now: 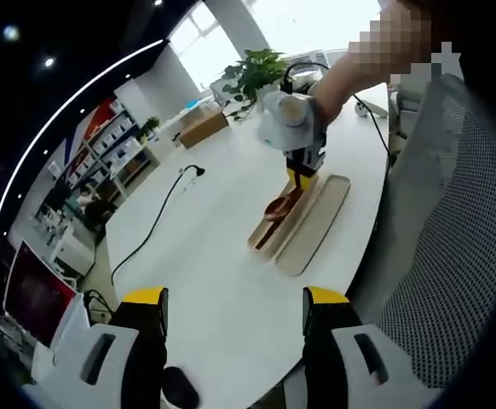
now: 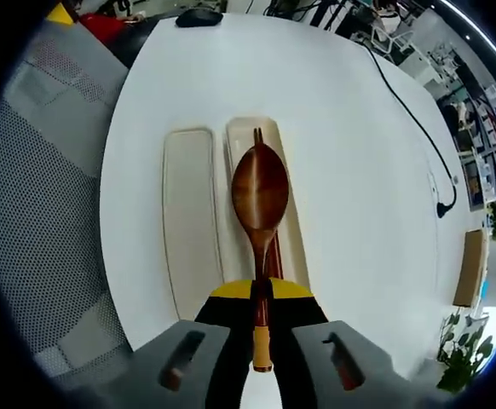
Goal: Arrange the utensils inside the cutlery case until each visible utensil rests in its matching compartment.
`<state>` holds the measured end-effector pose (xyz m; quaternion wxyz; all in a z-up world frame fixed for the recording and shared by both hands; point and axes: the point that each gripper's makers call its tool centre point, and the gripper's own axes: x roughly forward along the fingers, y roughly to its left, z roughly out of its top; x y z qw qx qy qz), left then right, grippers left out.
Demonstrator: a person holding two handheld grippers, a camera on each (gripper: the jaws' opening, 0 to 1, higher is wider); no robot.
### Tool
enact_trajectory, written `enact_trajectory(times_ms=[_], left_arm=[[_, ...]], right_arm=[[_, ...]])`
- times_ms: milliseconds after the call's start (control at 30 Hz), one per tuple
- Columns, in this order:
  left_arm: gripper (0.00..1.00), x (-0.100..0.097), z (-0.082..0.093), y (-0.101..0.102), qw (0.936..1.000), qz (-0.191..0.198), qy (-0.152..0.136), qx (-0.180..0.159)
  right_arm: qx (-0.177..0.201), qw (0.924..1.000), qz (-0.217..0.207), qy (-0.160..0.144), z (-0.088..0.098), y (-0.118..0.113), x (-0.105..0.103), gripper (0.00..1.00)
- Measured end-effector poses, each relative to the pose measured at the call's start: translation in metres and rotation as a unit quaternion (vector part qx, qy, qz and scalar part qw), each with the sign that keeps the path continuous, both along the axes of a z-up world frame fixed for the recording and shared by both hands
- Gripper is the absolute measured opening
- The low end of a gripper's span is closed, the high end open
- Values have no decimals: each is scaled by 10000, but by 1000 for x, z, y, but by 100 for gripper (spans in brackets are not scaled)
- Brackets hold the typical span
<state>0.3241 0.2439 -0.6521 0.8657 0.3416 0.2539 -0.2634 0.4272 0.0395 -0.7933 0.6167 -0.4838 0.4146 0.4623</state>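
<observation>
Yellow-tipped jaws of the left gripper (image 1: 235,311) rise nearest in the left gripper view, spread wide with nothing between them, hanging over the near end of the white table (image 1: 231,273). A dark mouse (image 1: 180,388) lies just below them on the table. Beyond, well apart from this gripper, the cutlery case (image 1: 280,228) lies on the table with its lid (image 1: 316,226) set alongside, touching or nearly so. Both trays run lengthwise away from the camera. The right gripper (image 1: 303,175) stands at the far end of the case, held by a person's hand, carrying the wooden spoon (image 1: 275,211) with its bowl over the case. A black cable (image 1: 158,217) trails across the table, on the side of the case away from the lid.

From the right gripper view, the right gripper (image 2: 261,328) has its jaws closed on the handle of the wooden spoon (image 2: 260,200), whose bowl points straight ahead. Its long axis runs parallel to the cutlery case (image 2: 292,221), directly over the case's length. A pair of chopsticks (image 2: 257,135) seems to lie in the case beneath; their tips peek past the bowl. The lid (image 2: 188,213) lies just beside the case. Whether the spoon already touches the case bottom I cannot tell.

The right hand is clearly nearer; lowering along the case's axis looks like what remains.
</observation>
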Motion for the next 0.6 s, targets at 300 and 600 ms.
enact_trajectory(times_ms=[300, 600], left_arm=[[65, 0, 0, 0, 10000, 9, 18, -27], [66, 0, -1, 0, 10000, 21, 29, -32]], right_arm=[[-69, 9999, 131, 21, -6, 6, 7, 1], [-145, 9996, 220, 56, -12, 8, 10, 1]])
